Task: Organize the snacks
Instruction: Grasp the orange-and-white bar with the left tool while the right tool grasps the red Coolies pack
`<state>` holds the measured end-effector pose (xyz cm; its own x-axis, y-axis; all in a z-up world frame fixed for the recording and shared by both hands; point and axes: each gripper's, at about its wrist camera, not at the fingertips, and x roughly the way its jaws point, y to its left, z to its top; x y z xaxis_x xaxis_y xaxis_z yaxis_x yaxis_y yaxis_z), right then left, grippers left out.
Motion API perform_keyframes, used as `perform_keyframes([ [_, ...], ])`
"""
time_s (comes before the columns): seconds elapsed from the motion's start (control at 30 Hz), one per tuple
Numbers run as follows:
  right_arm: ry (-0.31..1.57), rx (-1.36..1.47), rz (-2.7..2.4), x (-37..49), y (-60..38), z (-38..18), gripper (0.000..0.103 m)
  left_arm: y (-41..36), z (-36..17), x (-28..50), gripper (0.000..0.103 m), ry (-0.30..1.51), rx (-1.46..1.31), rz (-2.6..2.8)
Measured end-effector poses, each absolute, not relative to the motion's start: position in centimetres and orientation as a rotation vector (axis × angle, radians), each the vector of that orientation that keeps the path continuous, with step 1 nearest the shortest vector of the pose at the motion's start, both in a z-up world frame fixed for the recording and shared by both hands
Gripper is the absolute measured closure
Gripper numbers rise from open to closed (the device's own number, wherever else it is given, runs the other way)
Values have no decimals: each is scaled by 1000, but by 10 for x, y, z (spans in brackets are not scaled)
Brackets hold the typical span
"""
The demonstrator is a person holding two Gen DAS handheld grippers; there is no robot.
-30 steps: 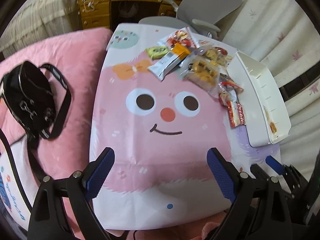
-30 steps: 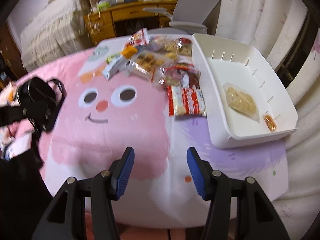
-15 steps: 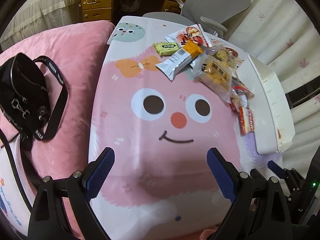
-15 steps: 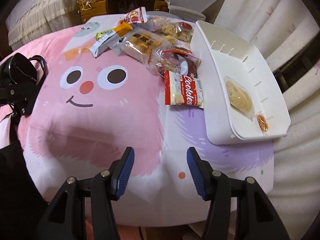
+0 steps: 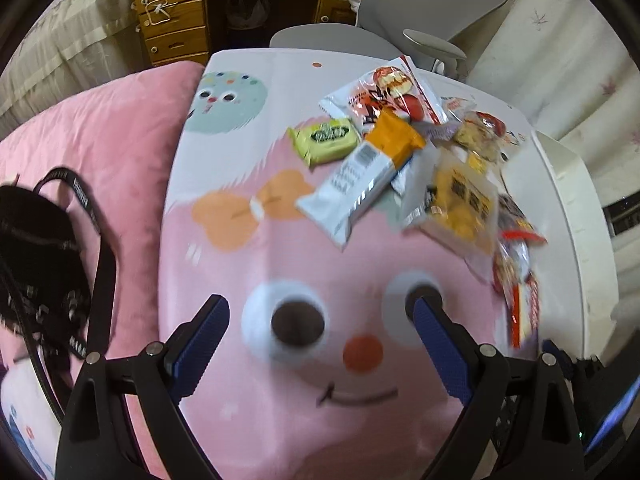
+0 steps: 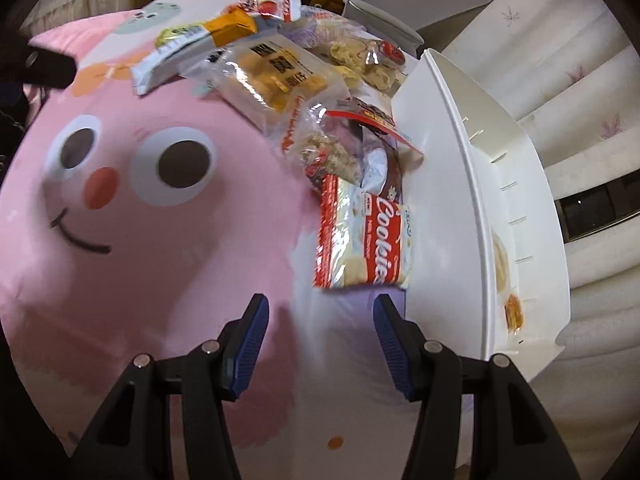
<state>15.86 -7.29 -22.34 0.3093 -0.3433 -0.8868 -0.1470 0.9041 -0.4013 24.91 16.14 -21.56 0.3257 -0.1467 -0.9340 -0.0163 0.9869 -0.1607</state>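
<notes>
A heap of snack packets lies on the pink cartoon-face cloth (image 5: 280, 264) at its far right. A red-and-white cookies packet (image 6: 366, 236) is nearest, just beyond my right gripper (image 6: 320, 308), which is open and empty above the cloth. Behind it lie a clear bag of yellow crackers (image 6: 276, 76) and a white-and-orange bar (image 5: 360, 184). A green sweet packet (image 5: 326, 138) sits at the heap's left edge. The white bin (image 6: 472, 184) stands right of the heap with a pale bagged snack (image 6: 500, 264) inside. My left gripper (image 5: 320, 316) hangs open over the face's eyes, empty.
A black bag with a strap (image 5: 44, 264) rests on the pink cushion (image 5: 100, 140) at the left. A grey office chair (image 5: 432, 0) and a wooden desk (image 5: 180, 20) stand beyond the far edge. Pale curtains (image 6: 560, 80) hang on the right.
Both grippers have moved forward and lower toward the snack heap, so the packets look larger. The right one now sits just short of the cookies packet. Neither jaw opening changed.
</notes>
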Motion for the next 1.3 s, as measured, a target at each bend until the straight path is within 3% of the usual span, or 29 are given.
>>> perform_keyframes([
  [0.6, 1144, -485, -232, 191, -81, -244, 50, 113, -269, 370, 11, 1241, 98, -119],
  [0.67, 1140, -499, -241, 194, -83, -244, 54, 112, -272, 375, 13, 1242, 97, -111],
  [0.8, 1150, -484, -269, 197, -91, -245, 60, 118, -278, 379, 27, 1262, 44, -119],
  [0.87, 1152, -492, -282, 196, -93, -245, 68, 119, -280, 381, 32, 1265, 36, -125],
  [1.0, 1140, -500, -295, 195, -96, -245, 75, 119, -283, 378, 63, 1248, 68, -113],
  [1.3, 1117, -469, -320, 191, -108, -231, 91, 126, -269, 361, 64, 1249, 35, -101],
])
